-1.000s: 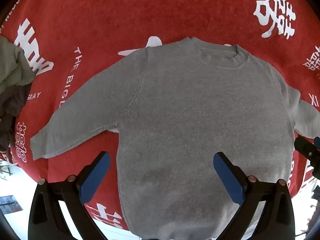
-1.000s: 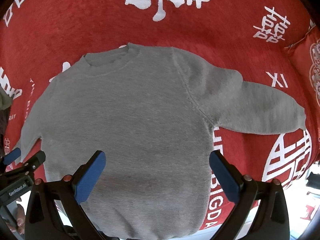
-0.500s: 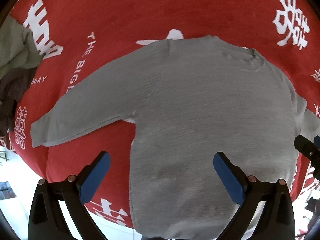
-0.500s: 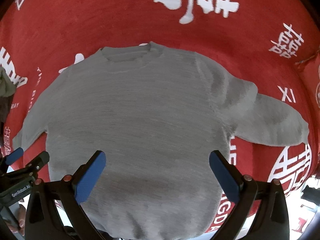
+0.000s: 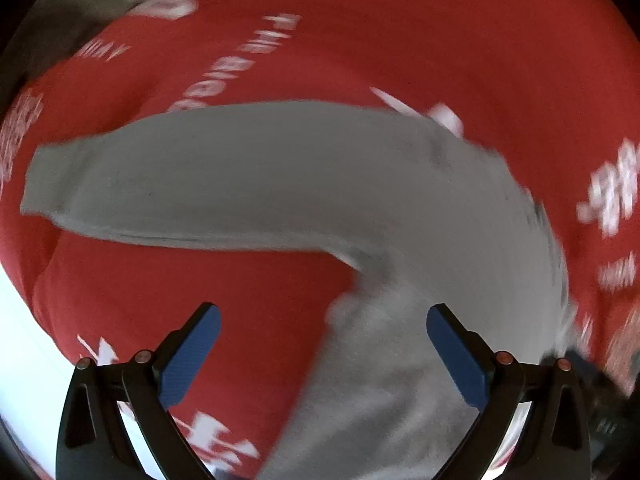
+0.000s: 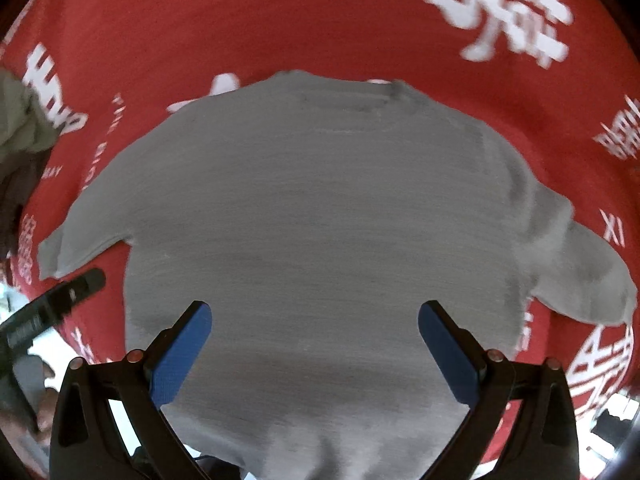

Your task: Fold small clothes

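Red white-lettered cloth (image 6: 320, 20) under flat grey sweater (image 6: 320, 220), crumpled clothes (image 6: 20, 128) at left edge.

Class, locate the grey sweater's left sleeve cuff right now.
In the left wrist view, the cuff lies flat at far left on the red cloth, ahead of the open left gripper.

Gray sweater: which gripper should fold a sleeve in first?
Probably the left hand-held gripper. It is open and faces the gray sweater's outstretched left sleeve. The right hand-held gripper, also open, sits over the body.
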Demonstrator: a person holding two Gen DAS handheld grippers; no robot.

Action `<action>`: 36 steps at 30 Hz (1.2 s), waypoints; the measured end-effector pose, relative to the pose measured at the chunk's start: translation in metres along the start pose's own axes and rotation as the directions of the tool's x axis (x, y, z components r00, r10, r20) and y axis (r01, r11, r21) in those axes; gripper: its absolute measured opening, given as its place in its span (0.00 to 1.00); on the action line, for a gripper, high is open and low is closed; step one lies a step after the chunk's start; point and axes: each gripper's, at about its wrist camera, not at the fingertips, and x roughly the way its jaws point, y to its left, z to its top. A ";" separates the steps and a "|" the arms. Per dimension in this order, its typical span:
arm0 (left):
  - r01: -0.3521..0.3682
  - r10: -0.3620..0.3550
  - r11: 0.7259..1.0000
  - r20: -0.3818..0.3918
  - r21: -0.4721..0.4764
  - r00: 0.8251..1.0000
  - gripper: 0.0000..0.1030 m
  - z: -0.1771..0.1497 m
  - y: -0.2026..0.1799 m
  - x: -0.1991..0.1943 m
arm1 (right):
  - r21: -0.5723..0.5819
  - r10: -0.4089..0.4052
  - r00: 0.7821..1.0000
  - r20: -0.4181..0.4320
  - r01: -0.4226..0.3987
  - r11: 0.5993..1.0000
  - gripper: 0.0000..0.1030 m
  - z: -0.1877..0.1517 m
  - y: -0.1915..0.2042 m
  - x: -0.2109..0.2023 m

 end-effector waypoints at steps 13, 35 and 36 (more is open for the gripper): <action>0.357 -0.282 0.850 0.237 -0.387 0.930 1.00 0.012 0.170 0.021 | -0.196 0.130 0.991 -0.035 -0.135 0.971 1.00 -0.003 0.116 0.037; 0.148 -0.082 0.949 0.234 -0.278 0.969 0.10 0.061 0.145 0.017 | -0.219 0.190 0.981 -0.050 -0.196 0.956 0.72 -0.010 0.155 0.041; 0.139 -0.075 0.958 0.247 -0.252 0.966 0.10 0.064 0.139 0.013 | -0.210 0.192 0.980 -0.051 -0.198 0.957 0.70 -0.011 0.152 0.040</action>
